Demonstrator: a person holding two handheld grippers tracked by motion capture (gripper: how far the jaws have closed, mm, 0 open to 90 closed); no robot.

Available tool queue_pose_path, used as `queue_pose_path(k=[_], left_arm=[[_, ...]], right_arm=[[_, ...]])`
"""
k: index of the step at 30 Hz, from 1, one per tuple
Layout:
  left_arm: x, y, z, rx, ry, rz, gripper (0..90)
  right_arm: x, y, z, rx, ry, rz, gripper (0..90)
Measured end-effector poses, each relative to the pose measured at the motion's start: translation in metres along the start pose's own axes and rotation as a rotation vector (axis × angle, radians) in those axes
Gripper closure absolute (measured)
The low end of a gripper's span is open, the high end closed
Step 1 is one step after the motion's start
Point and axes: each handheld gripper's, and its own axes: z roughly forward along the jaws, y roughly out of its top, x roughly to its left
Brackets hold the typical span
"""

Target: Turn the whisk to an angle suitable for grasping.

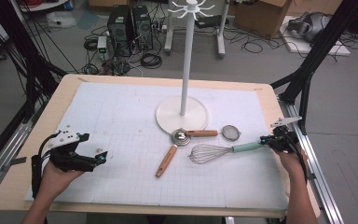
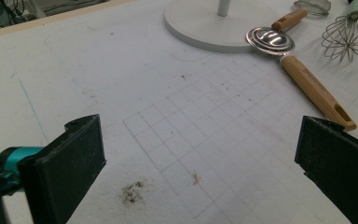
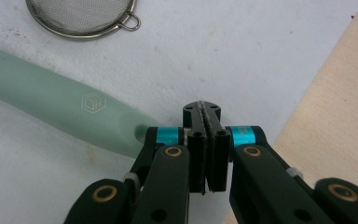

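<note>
From above, the worktop (image 1: 37, 186) carries a whisk (image 1: 209, 152) near your right gripper (image 1: 266, 140). Your left gripper (image 2: 200, 154) hangs with jaws wide and empty. The right jaws are pressed closed on nothing, beside the handle (image 3: 56, 112); open them, then straddle it squarely.

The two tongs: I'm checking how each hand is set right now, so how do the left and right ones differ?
The left tongs stand wide open over bare mat, with nothing between the jaws; the right tongs are shut, pads pressed together. The left tongs sit far from the utensils, while the right tongs rest at the end of the whisk, beside its mint-green handle rather than around it. Both have black jaws with teal fittings.
</note>
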Motion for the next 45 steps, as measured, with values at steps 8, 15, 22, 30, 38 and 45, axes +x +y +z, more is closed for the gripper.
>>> queue_pose_path(k=[8, 15, 22, 30, 38, 45], left_arm=[[0.000, 0.000, 0.000, -0.005, 0.001, -0.002, 1.8], [-0.001, 0.001, -0.001, -0.004, 0.001, -0.001, 1.9], [-0.001, 0.001, -0.001, -0.006, -0.001, -0.001, 1.8], [-0.001, 0.001, -0.001, -0.006, 0.000, 0.002, 1.8], [-0.002, 0.002, -0.001, -0.008, 0.001, 0.004, 1.8], [-0.002, 0.001, 0.000, -0.007, 0.001, 0.002, 1.8]], right_arm=[[0.005, -0.006, -0.004, -0.004, 0.008, 0.014, 89.5], [0.010, -0.009, -0.007, -0.006, 0.012, 0.019, 89.5], [0.019, -0.020, -0.012, -0.046, 0.020, 0.039, 89.4], [0.025, -0.023, -0.017, -0.072, 0.008, 0.027, 87.9], [0.021, -0.025, -0.017, -0.052, -0.027, 0.042, 88.0], [0.017, -0.033, -0.021, -0.050, -0.029, 0.065, 88.0]])
